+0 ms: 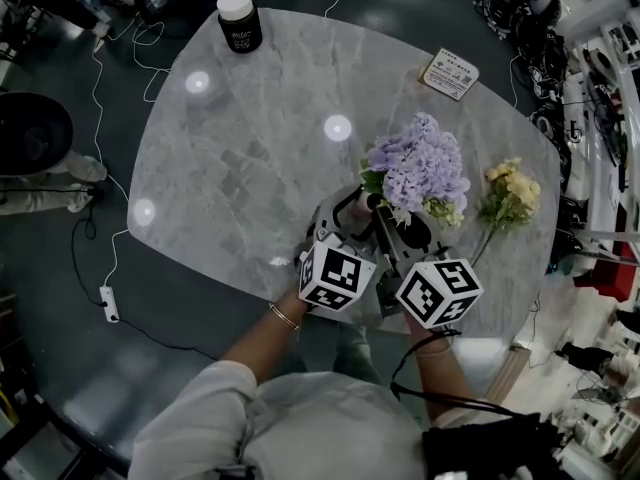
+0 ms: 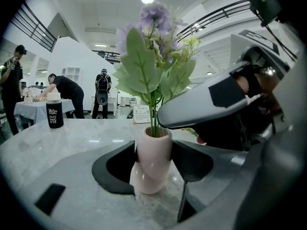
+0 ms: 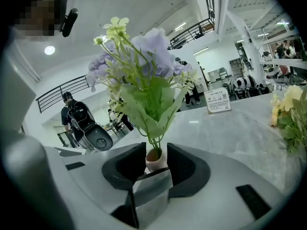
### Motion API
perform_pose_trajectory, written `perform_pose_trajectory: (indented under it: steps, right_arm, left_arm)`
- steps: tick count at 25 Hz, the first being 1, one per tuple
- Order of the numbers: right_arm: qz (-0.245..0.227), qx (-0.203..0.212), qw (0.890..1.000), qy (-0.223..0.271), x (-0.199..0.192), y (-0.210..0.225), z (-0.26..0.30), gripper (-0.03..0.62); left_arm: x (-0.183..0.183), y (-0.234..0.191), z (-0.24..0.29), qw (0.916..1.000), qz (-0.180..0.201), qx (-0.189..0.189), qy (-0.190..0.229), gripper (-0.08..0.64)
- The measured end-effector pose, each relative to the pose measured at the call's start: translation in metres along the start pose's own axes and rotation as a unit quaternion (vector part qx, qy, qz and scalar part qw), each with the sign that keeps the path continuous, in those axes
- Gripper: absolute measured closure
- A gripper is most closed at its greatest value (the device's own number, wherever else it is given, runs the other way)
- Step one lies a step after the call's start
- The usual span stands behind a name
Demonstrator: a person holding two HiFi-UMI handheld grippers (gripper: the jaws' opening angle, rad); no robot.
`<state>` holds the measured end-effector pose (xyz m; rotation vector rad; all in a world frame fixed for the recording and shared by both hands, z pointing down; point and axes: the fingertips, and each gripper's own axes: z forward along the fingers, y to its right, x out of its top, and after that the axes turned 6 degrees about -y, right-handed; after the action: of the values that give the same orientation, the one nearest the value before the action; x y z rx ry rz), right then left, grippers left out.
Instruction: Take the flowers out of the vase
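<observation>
Pinching the vase (image 2: 152, 169), the left gripper (image 2: 154, 150) steadies it; the spread right gripper (image 3: 156, 155) should grip the stems (image 3: 154, 143) just above the vase and pull straight up.

Head view: looks steeply down from well above the vase (image 2: 153, 169), taking in the whole tabletop (image 1: 240, 158) and the floor (image 1: 60, 298) round it. Left gripper view: set low and close in front of the vase, facing almost level across the tabletop, with the black jar (image 2: 54, 114) far left of the vase and the card (image 2: 141, 113) behind it. Right gripper view: close, slightly above the vase's mouth, with the card to the right of the vase. All three share the purple flowers (image 1: 420, 168) and the card; the head and right gripper views also share the yellow flowers (image 1: 512, 196).
</observation>
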<state>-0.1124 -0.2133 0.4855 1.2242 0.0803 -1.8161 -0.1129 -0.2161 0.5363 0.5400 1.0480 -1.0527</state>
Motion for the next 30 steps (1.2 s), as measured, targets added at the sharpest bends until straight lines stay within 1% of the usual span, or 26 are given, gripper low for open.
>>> perform_pose_trajectory:
  steps: [14,20,25,30]
  right_arm:
    - [0.0,0.019,1.0,0.009,0.008,0.002,0.011,0.492]
    - [0.001,0.026,1.0,0.015,0.012,-0.001,0.015,0.492]
    - [-0.01,0.028,0.999,0.019,0.014,-0.003,0.016,0.518]
    - [-0.023,0.026,0.999,0.024,0.017,-0.005,0.013,0.529]
  left_arm:
    - [-0.001,0.006,0.0,1.0,0.001,-0.004,0.0,0.308]
    - [0.0,0.001,-0.001,1.0,-0.004,-0.006,0.0,0.308]
    - [0.001,-0.001,-0.001,1.0,-0.004,-0.005,0.0,0.308]
    - [0.0,0.001,-0.001,1.0,0.0,-0.003,0.0,0.308]
